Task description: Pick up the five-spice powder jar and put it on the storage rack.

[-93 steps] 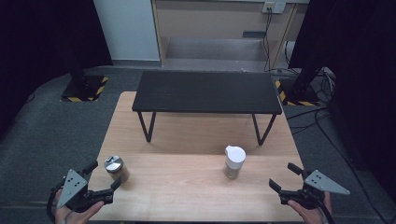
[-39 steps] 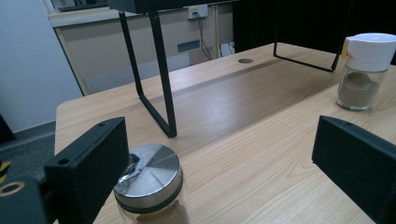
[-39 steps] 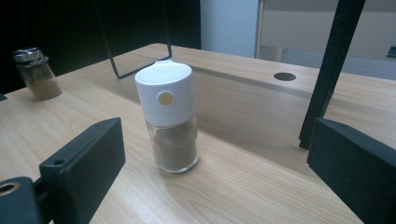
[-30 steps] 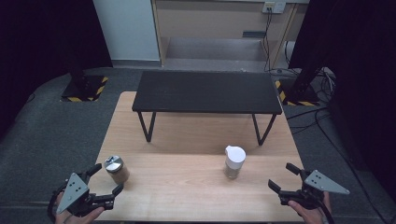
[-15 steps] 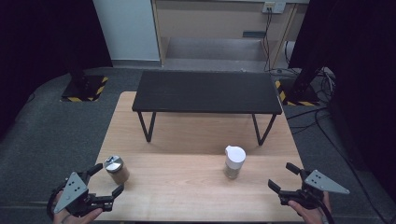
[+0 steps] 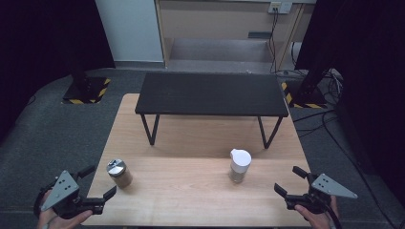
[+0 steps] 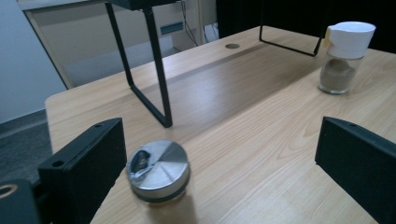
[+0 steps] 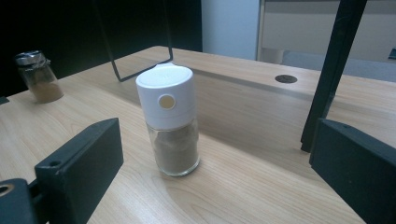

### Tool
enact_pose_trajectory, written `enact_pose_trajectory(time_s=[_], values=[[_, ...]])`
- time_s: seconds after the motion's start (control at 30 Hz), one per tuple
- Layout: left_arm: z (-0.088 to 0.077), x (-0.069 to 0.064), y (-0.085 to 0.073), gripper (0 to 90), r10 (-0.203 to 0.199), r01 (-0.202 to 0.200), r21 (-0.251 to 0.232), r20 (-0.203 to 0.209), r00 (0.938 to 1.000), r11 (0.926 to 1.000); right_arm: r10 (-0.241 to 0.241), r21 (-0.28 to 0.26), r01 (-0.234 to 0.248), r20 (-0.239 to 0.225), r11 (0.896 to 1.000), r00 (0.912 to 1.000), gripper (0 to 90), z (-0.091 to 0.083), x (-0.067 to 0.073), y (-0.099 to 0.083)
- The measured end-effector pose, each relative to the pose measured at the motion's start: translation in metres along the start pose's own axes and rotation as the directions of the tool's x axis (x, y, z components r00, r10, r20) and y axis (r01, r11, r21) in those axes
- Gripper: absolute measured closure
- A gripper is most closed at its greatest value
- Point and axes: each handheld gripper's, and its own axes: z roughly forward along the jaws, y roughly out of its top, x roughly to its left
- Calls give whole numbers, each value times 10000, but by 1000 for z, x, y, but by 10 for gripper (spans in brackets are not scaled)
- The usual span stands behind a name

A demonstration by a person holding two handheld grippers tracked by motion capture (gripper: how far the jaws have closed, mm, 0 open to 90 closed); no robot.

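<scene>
At near left table edge: left gripper (image 6: 98, 182), jaws apart, aimed at silver-lidded jar (image 6: 119, 173), not touching. Near right: right gripper (image 6: 290, 180), jaws apart, facing white-capped jar (image 6: 239, 165). Both jars upright on table (image 6: 200, 143), ungrasped; judged start, pickup pending.

Light wood table (image 6: 200, 191) w/ small black bench (image 6: 211, 93) on top. Grey carpet floor (image 6: 62, 129), black curtains (image 6: 43, 33) both sides, cables (image 6: 329, 119) at right.
</scene>
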Motion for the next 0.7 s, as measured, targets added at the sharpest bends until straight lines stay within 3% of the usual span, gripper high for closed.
enact_pose_trajectory(time_s=[0.2, 0.37, 0.7], values=[[-7, 18, 11, 10, -352, 351, 372, 8, 9994, 9987, 29, 13, -29, 4, 10000, 10000, 33, 0, 0, 0], [-2, 33, 11, 12, -749, 746, 681, 17, 9972, 9949, 20, 18, -20, -4, 10000, 10000, 33, 0, 0, 0], [18, 47, 5, 24, -726, 711, 1241, 74, 9973, 9897, 8, 52, -9, 59, 10000, 10000, 37, 0, 0, 0]])
